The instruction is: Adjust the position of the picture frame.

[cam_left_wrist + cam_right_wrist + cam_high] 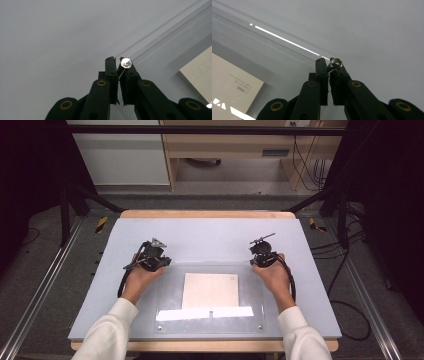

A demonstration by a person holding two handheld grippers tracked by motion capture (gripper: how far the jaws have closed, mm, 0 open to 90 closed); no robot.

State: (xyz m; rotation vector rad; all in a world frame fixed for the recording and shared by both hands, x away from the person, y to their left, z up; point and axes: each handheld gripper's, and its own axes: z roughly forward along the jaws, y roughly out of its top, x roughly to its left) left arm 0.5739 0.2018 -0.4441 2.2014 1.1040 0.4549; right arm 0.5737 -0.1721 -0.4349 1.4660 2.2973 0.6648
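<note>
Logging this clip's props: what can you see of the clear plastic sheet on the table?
The clear plastic sheet is a transparent rectangular plate, glossy and reflecting a white light strip. It lies flat on the grey table mat, with small silvery fasteners at its near corners. It covers a beige card. The left tool and right tool sit at its far corners.

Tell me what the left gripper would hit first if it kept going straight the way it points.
Probably the far corner screw of the clear plate: the shut left gripper points right at it, with bare grey tabletop beyond. How close it is, the pictures leave unclear.
</note>
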